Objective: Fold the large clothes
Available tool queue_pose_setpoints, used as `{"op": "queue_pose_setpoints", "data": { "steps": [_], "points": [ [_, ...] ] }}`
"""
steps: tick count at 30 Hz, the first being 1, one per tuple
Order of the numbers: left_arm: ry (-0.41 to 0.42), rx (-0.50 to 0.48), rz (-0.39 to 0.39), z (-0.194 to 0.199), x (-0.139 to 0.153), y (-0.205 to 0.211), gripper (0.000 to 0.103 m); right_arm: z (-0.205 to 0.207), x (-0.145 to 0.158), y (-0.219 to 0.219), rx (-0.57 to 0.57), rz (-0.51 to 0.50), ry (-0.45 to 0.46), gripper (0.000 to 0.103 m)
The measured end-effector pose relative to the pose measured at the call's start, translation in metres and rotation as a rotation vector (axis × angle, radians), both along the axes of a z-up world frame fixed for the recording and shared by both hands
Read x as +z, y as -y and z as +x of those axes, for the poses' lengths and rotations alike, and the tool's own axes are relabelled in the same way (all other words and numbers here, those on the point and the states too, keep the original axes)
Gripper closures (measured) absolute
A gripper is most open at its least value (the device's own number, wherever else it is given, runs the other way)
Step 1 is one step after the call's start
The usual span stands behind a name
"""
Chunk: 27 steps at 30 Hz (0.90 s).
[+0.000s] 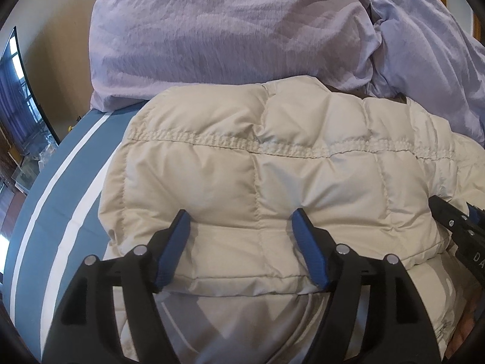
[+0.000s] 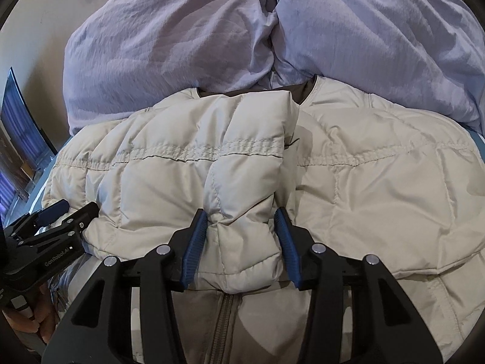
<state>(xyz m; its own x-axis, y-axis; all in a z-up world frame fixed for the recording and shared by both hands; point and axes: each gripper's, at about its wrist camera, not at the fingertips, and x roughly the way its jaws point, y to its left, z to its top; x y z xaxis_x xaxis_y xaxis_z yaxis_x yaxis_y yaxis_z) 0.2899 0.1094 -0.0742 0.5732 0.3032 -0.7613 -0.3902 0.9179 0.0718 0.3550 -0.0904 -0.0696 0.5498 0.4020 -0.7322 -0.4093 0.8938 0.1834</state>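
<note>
The jacket, a cream quilted puffer with soft, pillowy squares and a puckered stitched band across it, lies spread on the bed against crumpled lilac bedding. One half is folded over toward the middle, a zipper showing below the fold. The left claw has its ribbed blue pads spread wide, pressing into the puffy hem without pinching it. The right claw has its pads either side of a bunched fold of the flap, touching it; whether it is clenched I cannot tell. The bed sheet is smooth blue with white stripes.
</note>
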Motion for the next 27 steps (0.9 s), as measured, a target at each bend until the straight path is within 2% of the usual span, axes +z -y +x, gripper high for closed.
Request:
{"op": "queue_pose_setpoints", "data": {
  "steps": [11, 13, 15, 20, 27],
  "points": [
    [-0.007, -0.005, 0.011, 0.002, -0.002, 0.002, 0.021, 0.0, 0.0, 0.003, 0.005, 0.035, -0.008, 0.049],
    [-0.01, -0.006, 0.005, -0.003, 0.002, 0.001, 0.02, -0.002, 0.004, 0.006, 0.007, 0.036, -0.022, 0.044],
    [-0.005, -0.011, -0.006, -0.014, 0.01, 0.0, 0.02, -0.006, 0.011, 0.011, 0.011, 0.035, -0.038, 0.03],
    [0.013, -0.032, -0.039, -0.067, 0.033, -0.012, 0.02, -0.027, 0.038, 0.048, -0.01, 0.026, -0.023, 0.028],
    [0.002, -0.013, -0.136, -0.157, 0.041, -0.044, 0.02, -0.058, 0.047, 0.149, -0.097, 0.0, -0.084, 0.026]
  ]
}}
